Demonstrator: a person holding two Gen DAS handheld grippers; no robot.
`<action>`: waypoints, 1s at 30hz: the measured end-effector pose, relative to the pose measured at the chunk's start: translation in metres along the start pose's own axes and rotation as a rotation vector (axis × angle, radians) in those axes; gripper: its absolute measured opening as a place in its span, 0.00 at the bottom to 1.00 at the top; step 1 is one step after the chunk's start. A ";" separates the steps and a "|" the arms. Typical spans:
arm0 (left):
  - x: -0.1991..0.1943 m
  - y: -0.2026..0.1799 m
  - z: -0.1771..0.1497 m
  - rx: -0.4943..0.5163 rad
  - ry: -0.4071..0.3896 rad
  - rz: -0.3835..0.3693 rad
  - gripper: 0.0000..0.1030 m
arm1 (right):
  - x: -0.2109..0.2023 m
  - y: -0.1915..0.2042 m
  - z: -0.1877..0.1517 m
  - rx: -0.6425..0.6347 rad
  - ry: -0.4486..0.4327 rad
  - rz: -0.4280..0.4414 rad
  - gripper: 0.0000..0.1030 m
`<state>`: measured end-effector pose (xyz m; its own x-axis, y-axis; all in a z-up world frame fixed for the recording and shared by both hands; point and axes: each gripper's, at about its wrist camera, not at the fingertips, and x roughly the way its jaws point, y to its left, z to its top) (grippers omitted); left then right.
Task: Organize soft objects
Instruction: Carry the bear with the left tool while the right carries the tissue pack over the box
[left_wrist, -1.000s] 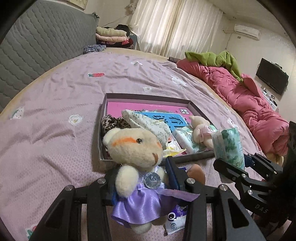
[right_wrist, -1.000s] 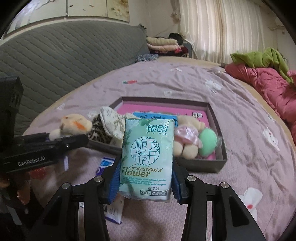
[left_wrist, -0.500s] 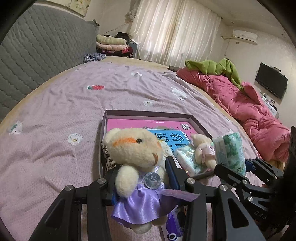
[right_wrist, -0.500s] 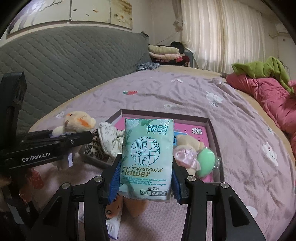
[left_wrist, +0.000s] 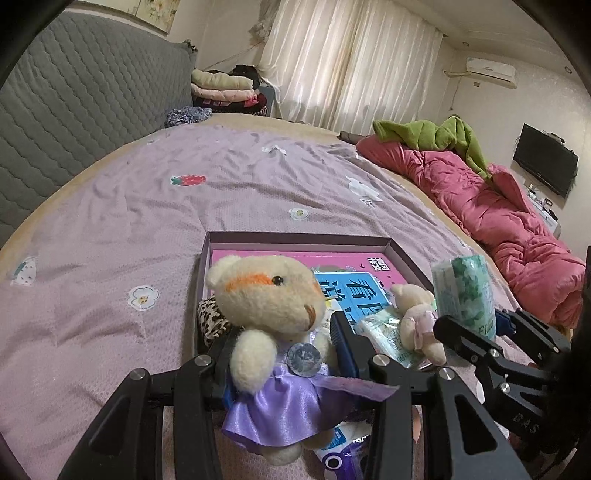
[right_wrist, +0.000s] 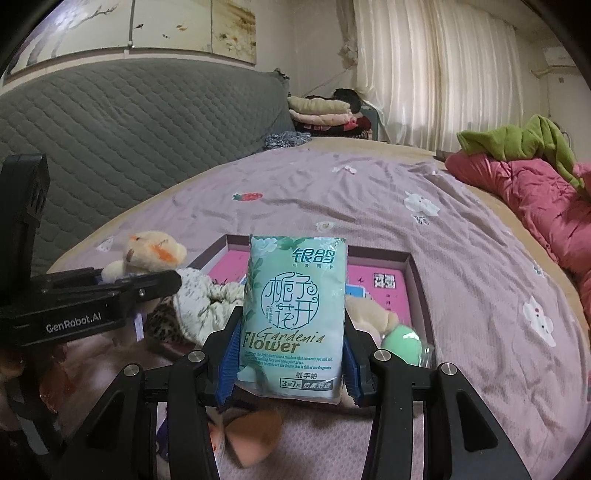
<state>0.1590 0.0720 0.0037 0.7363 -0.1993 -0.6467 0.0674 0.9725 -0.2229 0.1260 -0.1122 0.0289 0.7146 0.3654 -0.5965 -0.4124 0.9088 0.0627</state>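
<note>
Two grippers are in view, each loaded. The left gripper (left_wrist: 284, 350) is clamped on one cream teddy bear (left_wrist: 266, 295) in a purple satin dress, at lower centre of the left wrist view. The right gripper (right_wrist: 291, 354) is clamped on one green tissue pack (right_wrist: 295, 314) printed "Gardenia Flower", held upright at centre of the right wrist view.

One shallow box (left_wrist: 295, 238) lies on the lilac bedsheet (left_wrist: 110, 240) behind both loads. Inside it: one pink book (left_wrist: 295, 258), one smaller bear (left_wrist: 417, 317) in pink, one further tissue pack (left_wrist: 380, 328), one leopard-print item (left_wrist: 210, 317), one floral cloth (right_wrist: 199, 299), one green sponge (right_wrist: 400, 341).

The held bear blocks the box's left half; the held pack blocks its middle. One crumpled pink quilt (left_wrist: 498, 214) occupies the right edge, under one green blanket (left_wrist: 432, 133).
</note>
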 end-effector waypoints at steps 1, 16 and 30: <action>0.002 0.001 0.001 -0.001 0.003 0.002 0.42 | 0.002 0.000 0.001 -0.001 -0.001 0.001 0.46; 0.026 0.007 0.007 -0.016 0.042 -0.002 0.42 | 0.032 0.000 0.014 0.004 0.013 0.029 0.46; 0.057 0.006 0.001 -0.025 0.132 0.001 0.42 | 0.043 -0.003 0.020 0.005 0.013 0.014 0.47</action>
<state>0.2021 0.0667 -0.0340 0.6410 -0.2141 -0.7371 0.0484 0.9697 -0.2396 0.1687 -0.0954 0.0192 0.7014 0.3757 -0.6057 -0.4196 0.9046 0.0751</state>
